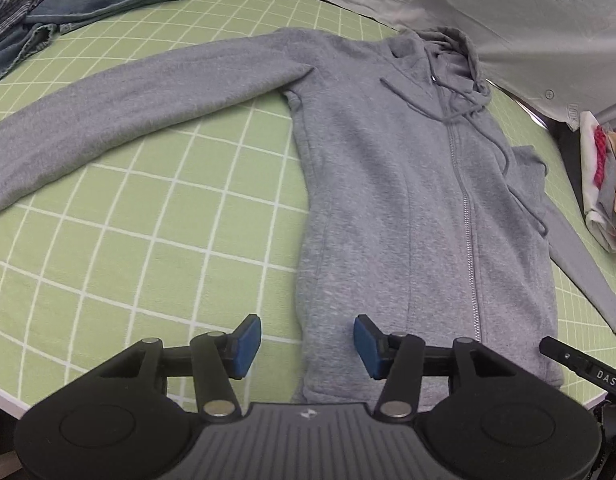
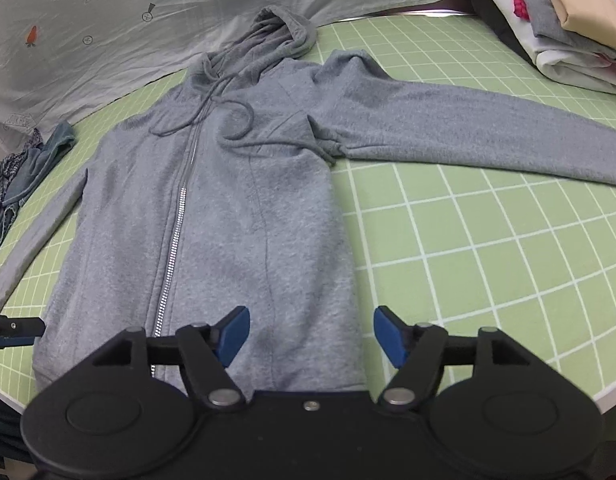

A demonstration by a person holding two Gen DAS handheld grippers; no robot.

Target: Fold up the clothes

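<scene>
Left wrist view: gray hoodie [image 1: 388, 200] spread flat and zipped on the green checked surface [image 1: 147, 220], hood far away, hem close by — long way of the body running straight out ahead. Left tongs [image 1: 308, 346] wide apart, holding nothing, hanging over the hem's left edge, one blue pad over the surface and one over the cloth. One sleeve [image 1: 127, 108] stretched far out to the left. Right wrist view: same hoodie [image 2: 227, 200], hem near, hood far. Right tongs [image 2: 312, 336] wide apart too, holding nothing, at the hem's right corner. Other sleeve [image 2: 488, 128] lying straight out to the right. Each sleeve on its own tongs' side — hoodie lying unfolded, each hem corner right by its own tongs.
</scene>
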